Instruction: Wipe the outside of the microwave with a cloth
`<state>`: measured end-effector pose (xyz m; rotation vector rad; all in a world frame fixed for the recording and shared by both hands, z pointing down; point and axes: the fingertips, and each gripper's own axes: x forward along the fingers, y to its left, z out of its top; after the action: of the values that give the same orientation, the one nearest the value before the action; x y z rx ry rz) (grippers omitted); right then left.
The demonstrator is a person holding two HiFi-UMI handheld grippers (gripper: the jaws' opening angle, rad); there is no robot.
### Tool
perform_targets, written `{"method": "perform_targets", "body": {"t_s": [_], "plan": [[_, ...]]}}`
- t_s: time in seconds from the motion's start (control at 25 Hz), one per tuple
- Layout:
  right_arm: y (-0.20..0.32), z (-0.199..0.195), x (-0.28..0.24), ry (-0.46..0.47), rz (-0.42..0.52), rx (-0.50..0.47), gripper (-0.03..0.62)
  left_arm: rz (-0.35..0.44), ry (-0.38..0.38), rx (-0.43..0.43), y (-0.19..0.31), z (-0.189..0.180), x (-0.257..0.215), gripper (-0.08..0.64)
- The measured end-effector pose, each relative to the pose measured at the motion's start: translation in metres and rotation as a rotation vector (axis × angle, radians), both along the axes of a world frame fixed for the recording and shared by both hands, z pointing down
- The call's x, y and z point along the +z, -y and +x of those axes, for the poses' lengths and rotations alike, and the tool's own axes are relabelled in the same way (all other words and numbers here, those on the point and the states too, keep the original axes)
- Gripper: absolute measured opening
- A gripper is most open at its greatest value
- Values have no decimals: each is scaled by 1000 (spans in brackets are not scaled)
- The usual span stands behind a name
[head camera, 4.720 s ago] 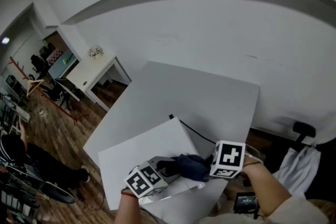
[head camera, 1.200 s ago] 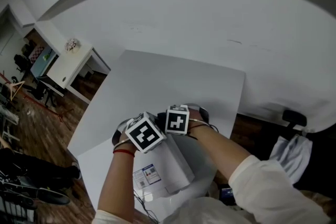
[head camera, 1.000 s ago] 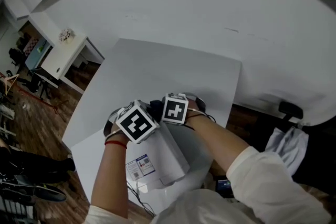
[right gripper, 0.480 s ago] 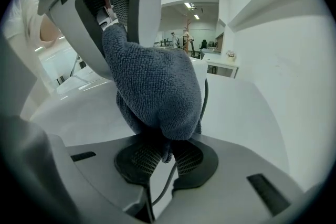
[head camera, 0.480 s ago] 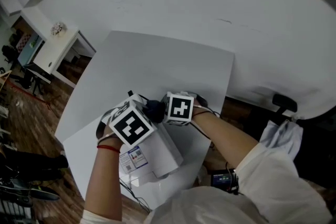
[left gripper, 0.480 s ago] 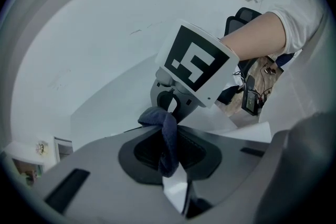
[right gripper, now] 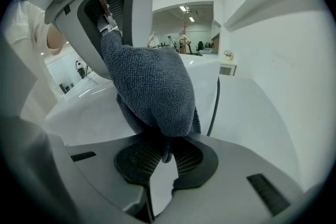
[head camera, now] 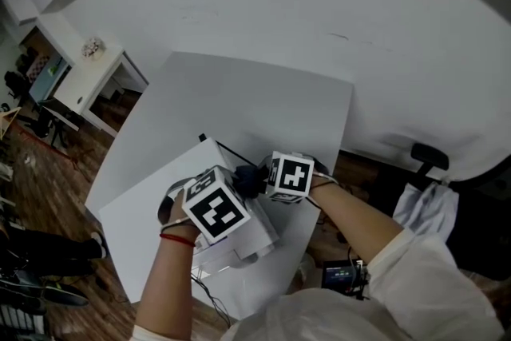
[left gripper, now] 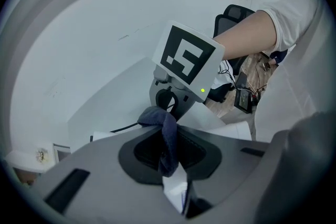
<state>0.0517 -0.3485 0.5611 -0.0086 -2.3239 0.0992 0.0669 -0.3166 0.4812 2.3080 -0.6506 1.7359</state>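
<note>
A white microwave [head camera: 144, 208] stands on a white table [head camera: 247, 96]. A dark blue cloth [head camera: 249, 178] is bunched between the two grippers, above the microwave's far right edge. My left gripper [head camera: 236, 191] is shut on one end of the cloth [left gripper: 167, 136], which hangs down between its pads. My right gripper [head camera: 263, 178] faces it and is shut on the other end, the cloth [right gripper: 152, 89] bulging up out of its jaws. In the left gripper view the right gripper [left gripper: 169, 107] stands just beyond the cloth. White microwave surface [right gripper: 89, 107] lies under the cloth.
A black power cable [head camera: 227, 149] runs from the microwave across the table towards the wall. A black office chair [head camera: 427, 157] stands to the right of the table. A small white side table [head camera: 88, 80] and wooden floor lie at the left.
Both grippers have slid together with the cloth to the right over the microwave. The label seen on the microwave's face earlier is now hidden under the hands.
</note>
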Motion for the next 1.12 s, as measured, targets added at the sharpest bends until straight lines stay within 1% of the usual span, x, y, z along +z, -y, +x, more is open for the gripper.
{"method": "perform_targets", "body": {"t_s": [0.2, 0.44, 0.56, 0.64, 0.88, 1.0, 1.12], "plan": [[-23, 15, 1, 4, -23, 17, 60, 0, -9, 28, -21, 12, 1, 44], [-55, 35, 2, -32, -35, 8, 60, 2, -41, 58, -50, 28, 0, 44], [-75, 44, 0, -53, -47, -11, 60, 11, -66, 63, -65, 34, -1, 44], [-85, 49, -2, -63, -39, -11, 60, 23, -81, 62, -76, 36, -2, 44], [-103, 67, -22, -94, 37, 11, 60, 65, -134, 53, -113, 34, -8, 44], [-108, 73, -50, -118, 130, 7, 60, 142, -170, 28, -126, 23, -22, 44], [-119, 64, -91, -119, 230, -21, 60, 222, -211, -14, -142, -2, -40, 43]]}}
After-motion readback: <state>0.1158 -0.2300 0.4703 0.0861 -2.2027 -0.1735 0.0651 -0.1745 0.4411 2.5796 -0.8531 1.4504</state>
